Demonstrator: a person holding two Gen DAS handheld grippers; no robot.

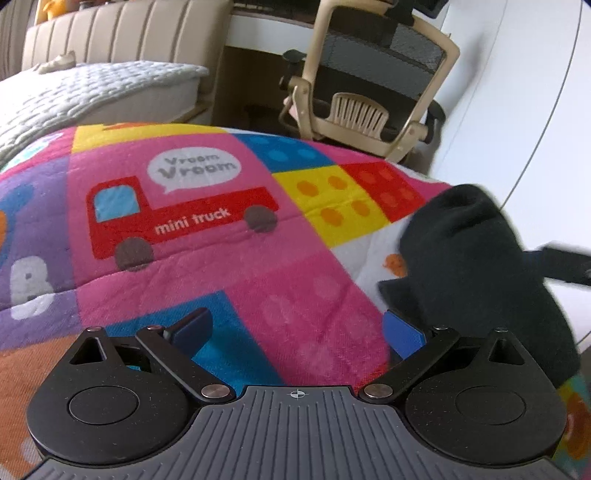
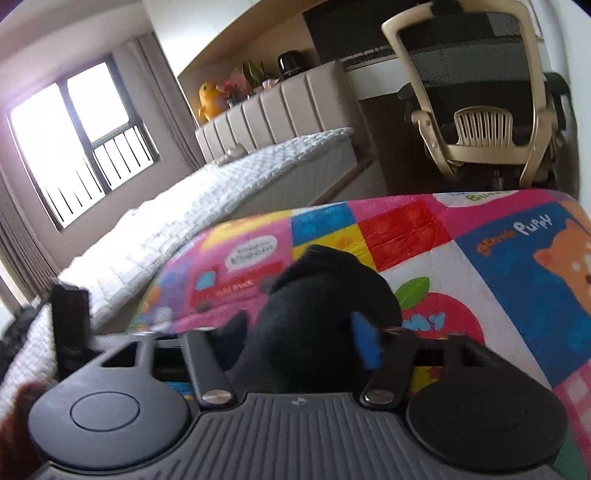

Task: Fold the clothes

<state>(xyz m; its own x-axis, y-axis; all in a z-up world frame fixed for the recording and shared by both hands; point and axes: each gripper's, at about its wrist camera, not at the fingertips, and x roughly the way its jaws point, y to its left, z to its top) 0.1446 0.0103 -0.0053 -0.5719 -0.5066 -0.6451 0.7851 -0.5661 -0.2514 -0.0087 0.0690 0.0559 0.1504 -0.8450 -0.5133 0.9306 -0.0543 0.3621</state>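
Pretty bright bedroom. Daylight pours in through a barred window point(image 2: 79, 147) with curtains either side. There's a bed with a white quilted cover point(image 2: 207, 206) and a beige padded headboard point(image 2: 273, 107), plus a beige mesh office chair point(image 2: 480, 92) at a white desk point(image 1: 266, 33). A yellow plush toy point(image 2: 209, 99) sits behind the headboard.

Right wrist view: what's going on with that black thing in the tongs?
The right tongs have a dark black garment bunched between their fingers, lifted over the colourful patchwork quilt. Whether they are clamped shut on it is unclear. The left tongs are open and empty, low over the quilt beside the garment. No fold is visible yet.
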